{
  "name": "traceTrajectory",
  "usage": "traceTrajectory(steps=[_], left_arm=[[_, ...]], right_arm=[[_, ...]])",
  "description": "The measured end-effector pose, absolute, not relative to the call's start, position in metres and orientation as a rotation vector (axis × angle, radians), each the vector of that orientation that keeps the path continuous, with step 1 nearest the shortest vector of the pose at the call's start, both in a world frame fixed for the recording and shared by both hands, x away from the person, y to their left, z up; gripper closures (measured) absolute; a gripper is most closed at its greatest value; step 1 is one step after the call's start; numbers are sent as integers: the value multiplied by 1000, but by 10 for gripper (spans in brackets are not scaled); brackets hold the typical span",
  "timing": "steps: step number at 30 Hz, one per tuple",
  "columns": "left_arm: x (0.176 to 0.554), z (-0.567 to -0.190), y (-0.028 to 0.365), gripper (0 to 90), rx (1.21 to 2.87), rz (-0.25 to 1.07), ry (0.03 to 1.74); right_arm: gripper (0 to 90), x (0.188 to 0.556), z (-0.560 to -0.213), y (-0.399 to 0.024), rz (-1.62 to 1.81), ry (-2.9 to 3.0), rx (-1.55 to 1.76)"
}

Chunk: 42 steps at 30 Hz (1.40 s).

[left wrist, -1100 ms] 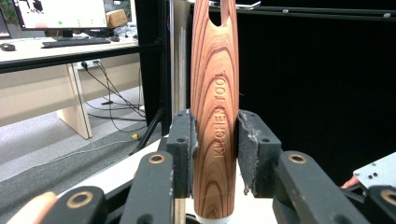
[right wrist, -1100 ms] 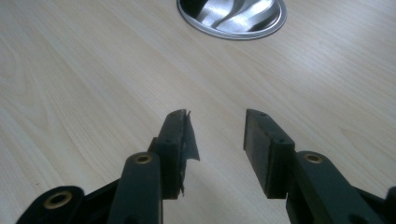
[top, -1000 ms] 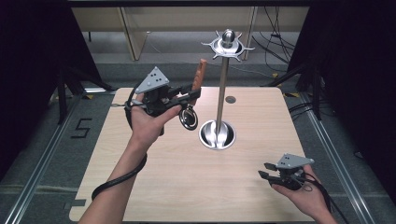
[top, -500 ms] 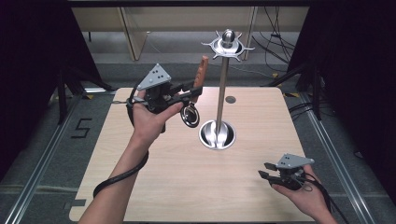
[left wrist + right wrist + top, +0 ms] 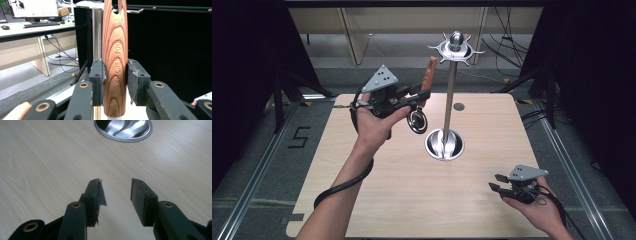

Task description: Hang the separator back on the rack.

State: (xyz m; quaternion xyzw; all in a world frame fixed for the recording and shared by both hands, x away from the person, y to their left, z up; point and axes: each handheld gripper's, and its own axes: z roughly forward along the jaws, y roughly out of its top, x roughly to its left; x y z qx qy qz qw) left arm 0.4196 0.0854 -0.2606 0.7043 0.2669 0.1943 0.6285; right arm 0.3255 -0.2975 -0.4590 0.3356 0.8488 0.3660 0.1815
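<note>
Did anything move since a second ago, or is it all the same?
The left gripper, shut on the wooden-handled kitchen tool, carried it a little up and toward the tall silver hanging stand. The right gripper stayed low over the pale wooden table, jaws open, and the stand stayed put.

Lighting: even, from overhead; table (image 5: 412, 200) bright, surroundings black. Glare: stand base (image 5: 123, 128). Shadows: soft. Focus: wooden handle (image 5: 115, 62) sharp, background desk soft.
</note>
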Motion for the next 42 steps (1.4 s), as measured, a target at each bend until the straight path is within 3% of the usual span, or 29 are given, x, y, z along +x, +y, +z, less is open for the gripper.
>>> traceTrajectory(steps=[42], left_arm=[[426,-262,73,675,1618,469,639]], right_arm=[[601,325,-460,-297,1033,2394,961]])
